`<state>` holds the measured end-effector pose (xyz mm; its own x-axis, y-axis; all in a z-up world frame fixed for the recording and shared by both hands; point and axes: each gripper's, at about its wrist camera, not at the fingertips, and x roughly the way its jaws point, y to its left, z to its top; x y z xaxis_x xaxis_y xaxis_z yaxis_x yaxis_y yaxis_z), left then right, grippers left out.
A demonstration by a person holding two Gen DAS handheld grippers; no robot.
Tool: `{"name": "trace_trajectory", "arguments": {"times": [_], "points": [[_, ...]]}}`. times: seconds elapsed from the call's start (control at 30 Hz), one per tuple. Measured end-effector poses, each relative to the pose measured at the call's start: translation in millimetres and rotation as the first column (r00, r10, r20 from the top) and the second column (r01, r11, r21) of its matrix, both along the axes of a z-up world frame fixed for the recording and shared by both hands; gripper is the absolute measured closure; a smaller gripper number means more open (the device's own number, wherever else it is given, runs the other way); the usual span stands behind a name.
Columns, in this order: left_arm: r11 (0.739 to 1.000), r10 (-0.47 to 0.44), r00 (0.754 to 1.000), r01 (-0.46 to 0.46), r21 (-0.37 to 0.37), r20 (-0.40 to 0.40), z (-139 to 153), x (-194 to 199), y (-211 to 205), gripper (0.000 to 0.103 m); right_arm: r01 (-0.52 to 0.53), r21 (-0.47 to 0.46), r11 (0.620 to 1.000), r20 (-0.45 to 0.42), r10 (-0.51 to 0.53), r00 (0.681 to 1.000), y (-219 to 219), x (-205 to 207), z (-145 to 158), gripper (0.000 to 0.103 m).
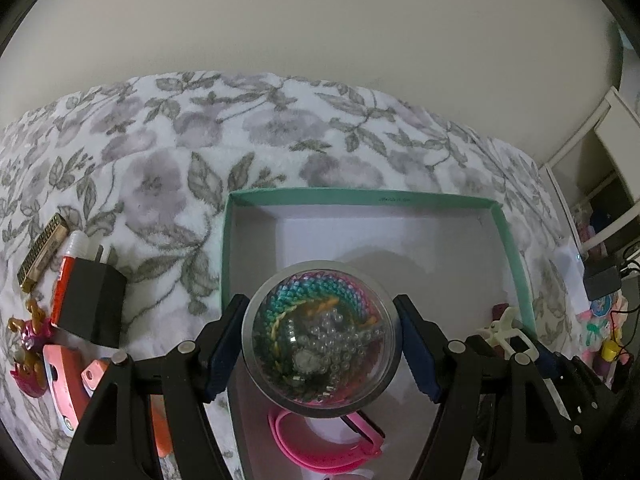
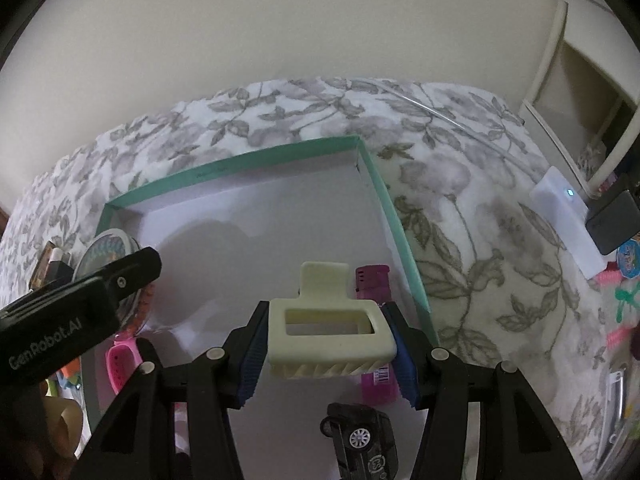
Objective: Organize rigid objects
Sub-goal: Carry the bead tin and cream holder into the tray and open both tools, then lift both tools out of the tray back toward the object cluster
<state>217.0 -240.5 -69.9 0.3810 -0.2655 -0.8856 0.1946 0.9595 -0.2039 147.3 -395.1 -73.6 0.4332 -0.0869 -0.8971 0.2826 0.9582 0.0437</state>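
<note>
Left gripper (image 1: 322,344) clamps a clear bead-filled tub (image 1: 321,338) above the teal box (image 1: 400,199); right gripper (image 2: 326,342) pinches a cream hair clip (image 2: 330,326) over it. Both should lower onto bare floor, clear of the pink lighter (image 2: 374,280), before releasing.

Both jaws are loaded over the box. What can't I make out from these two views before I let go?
- Left wrist: pink band partly hidden under the bead container.
- Right wrist: black toy car cut off by the bottom edge.
- Right wrist: pink lighter mostly behind the cream hair clip.
</note>
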Motion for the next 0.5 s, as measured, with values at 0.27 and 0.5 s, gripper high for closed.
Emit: {"name": "trace_trajectory", "arguments": {"times": [0.27,0.5], "points": [[0.999,0.020,1.000,-0.020,-0.036,-0.013,3,-7,6,0.028,-0.021,0.014,1.000,-0.013,0.021,1.000,3,1,1,0.042],[0.993,0.064,0.998,-0.061,-0.104,0.027,26,-18,17,0.023,-0.044,0.005,0.999,-0.005,0.044,0.999,5,1,11,0.037]]}}
